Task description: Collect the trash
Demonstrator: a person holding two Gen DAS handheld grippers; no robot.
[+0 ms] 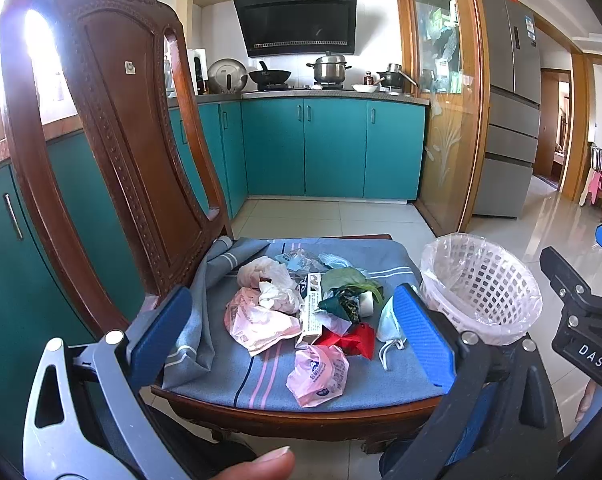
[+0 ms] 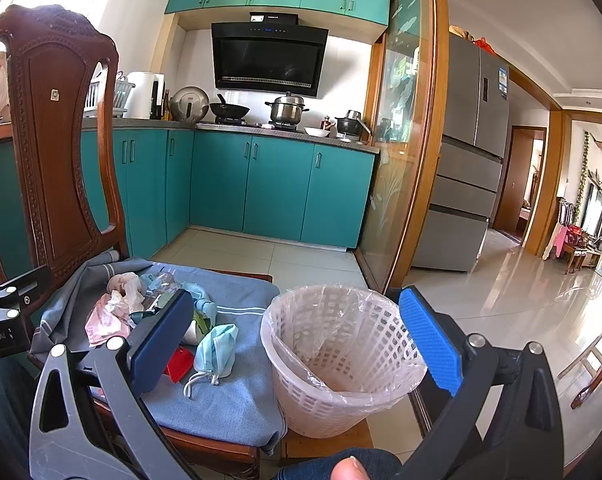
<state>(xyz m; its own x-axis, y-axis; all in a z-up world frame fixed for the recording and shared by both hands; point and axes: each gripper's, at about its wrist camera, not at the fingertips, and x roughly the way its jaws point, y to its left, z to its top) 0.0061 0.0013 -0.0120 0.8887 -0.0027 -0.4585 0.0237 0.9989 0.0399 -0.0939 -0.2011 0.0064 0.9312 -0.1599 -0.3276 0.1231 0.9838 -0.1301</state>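
**Trash heaped on the chair seat, lined basket beside it**

While both grippers hang with their fingers spread wide and nothing between them, the trash pile [image 1: 305, 304] lies in the lower middle of the left wrist view, on a blue striped cloth [image 1: 261, 384] covering the seat of a carved wooden chair [image 1: 113, 128]. It is a loose heap: crumpled pink plastic bags [image 1: 257, 320], a separate pink bag [image 1: 319, 372] nearest the camera, white tissue, a printed carton, a green leaf, a red scrap [image 1: 355, 340] and a pale blue face mask [image 1: 387, 320] at the right edge of the pile.

At lower centre of the right wrist view, the white lattice basket [image 2: 341, 360] with a clear plastic liner stands upright on a low wooden surface just beside the seat's right edge, its mouth open and its inside apparently bare. The mask [image 2: 217, 346] lies on the cloth between the pile and the basket.

Framing the pile in its own view, the left gripper [image 1: 293, 340] has one blue pad on each side. The right gripper [image 2: 297, 344] frames the basket and mask likewise.

Rising at the left of both views, the chair's tall back closes that side. Behind the seat, pale floor tiles run to teal cabinets [image 1: 333, 148] under a stove with pots. To the right, past a glass sliding door [image 2: 401, 140] and a grey fridge [image 2: 469, 152], glossy floor opens toward a far room.
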